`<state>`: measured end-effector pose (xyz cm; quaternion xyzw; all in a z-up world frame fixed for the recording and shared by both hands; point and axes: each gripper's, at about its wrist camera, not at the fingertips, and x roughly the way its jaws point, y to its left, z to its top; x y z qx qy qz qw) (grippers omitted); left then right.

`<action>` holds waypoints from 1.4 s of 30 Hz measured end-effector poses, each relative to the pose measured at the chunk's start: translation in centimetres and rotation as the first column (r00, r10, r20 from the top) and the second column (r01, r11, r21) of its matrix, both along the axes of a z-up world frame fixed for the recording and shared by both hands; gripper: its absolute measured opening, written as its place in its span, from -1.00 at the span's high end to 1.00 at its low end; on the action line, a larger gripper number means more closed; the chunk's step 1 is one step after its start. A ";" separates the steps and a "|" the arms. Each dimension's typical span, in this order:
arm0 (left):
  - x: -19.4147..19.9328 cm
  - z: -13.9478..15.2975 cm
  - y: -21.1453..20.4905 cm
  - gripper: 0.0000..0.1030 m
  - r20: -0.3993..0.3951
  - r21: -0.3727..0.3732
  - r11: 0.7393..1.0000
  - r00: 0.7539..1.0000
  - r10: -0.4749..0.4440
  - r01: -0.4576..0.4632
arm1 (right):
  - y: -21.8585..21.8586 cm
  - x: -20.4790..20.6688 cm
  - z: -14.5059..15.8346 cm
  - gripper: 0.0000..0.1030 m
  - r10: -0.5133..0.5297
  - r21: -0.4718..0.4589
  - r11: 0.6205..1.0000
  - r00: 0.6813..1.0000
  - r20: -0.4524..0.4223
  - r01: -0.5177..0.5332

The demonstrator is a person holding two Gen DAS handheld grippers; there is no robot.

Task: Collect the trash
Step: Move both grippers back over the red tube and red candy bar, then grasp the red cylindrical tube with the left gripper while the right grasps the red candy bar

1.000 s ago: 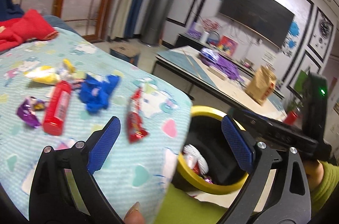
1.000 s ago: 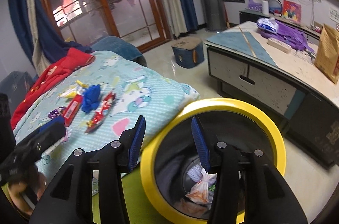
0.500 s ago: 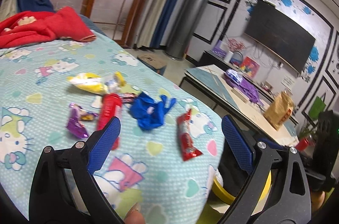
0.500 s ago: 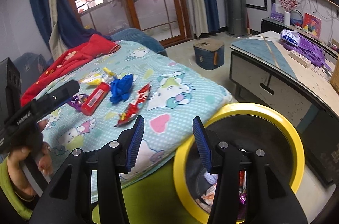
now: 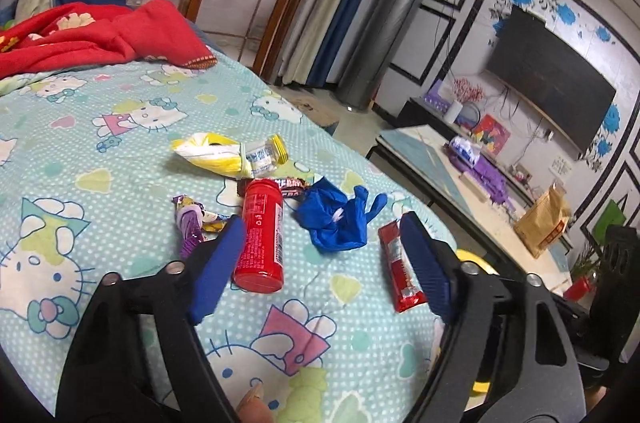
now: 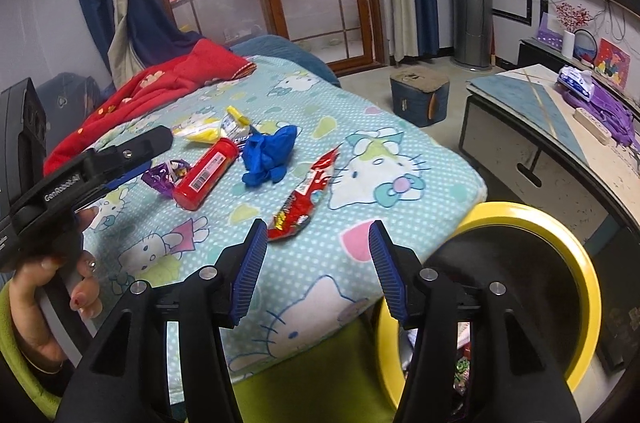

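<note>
Now both grippers are heading for bed trash w/ nothing held: left gripper (image 5: pixel 320 263) narrowing, red tube (image 5: pixel 262 235) just ahead between its jaws; right gripper (image 6: pixel 318 267) widening, red wrapper (image 6: pixel 304 195) just ahead. Straddle fully, then pinch mid-body.

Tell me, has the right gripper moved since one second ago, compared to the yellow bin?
Yes. The right gripper has swung away from the yellow bin toward the bed's blanket. Its jaws have been opening, with nothing between them.

We noted the right gripper (image 6: pixel 318 263) empty, jaws just widening, above the cartoon bedsheet (image 6: pixel 360 207); red wrapper (image 6: pixel 306 195) just beyond it, yellow-rimmed bin (image 6: pixel 576 263) to its right.
</note>
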<state>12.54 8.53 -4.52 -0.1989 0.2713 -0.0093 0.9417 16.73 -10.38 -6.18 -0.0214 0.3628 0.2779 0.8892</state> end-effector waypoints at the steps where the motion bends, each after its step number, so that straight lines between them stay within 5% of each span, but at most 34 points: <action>1: 0.2 -0.1 0.0 -0.31 -0.006 -0.003 1.000 1.000 -0.003 0.003 | 0.3 0.1 -0.1 0.01 0.003 -0.002 1.000 1.000 -0.004 -0.003; 3: 0.7 -0.5 0.0 -0.16 -0.034 0.008 1.000 0.999 -0.005 0.005 | 1.1 0.6 -0.5 0.01 0.014 -0.005 1.000 1.000 -0.014 -0.014; 13: 2.7 -2.9 0.5 -0.15 -0.146 0.006 1.000 0.989 -0.002 0.003 | 3.8 2.4 -2.2 0.03 0.029 -0.012 0.999 0.998 -0.053 -0.030; 20: 3.8 -4.7 1.3 -0.12 -0.229 -0.052 0.999 0.973 -0.014 0.002 | 3.6 3.6 -4.2 0.41 0.006 -0.005 1.000 0.992 -0.123 -0.007; 27: 3.7 -4.8 1.4 0.01 -0.243 -0.043 0.999 0.970 -0.002 -0.009 | 3.1 3.2 -4.2 0.54 -0.002 0.001 1.000 0.994 -0.112 0.002; 32: 3.7 -5.0 2.0 0.44 -0.256 -0.052 0.998 0.967 0.021 -0.036 | 2.6 2.8 -4.1 0.56 -0.003 0.002 1.000 0.994 -0.110 0.004; 42: 2.9 -4.7 2.0 0.49 -0.222 -0.087 0.996 0.975 -0.027 0.008 | 1.9 2.7 -3.6 0.58 -0.008 0.004 1.000 0.994 -0.111 0.009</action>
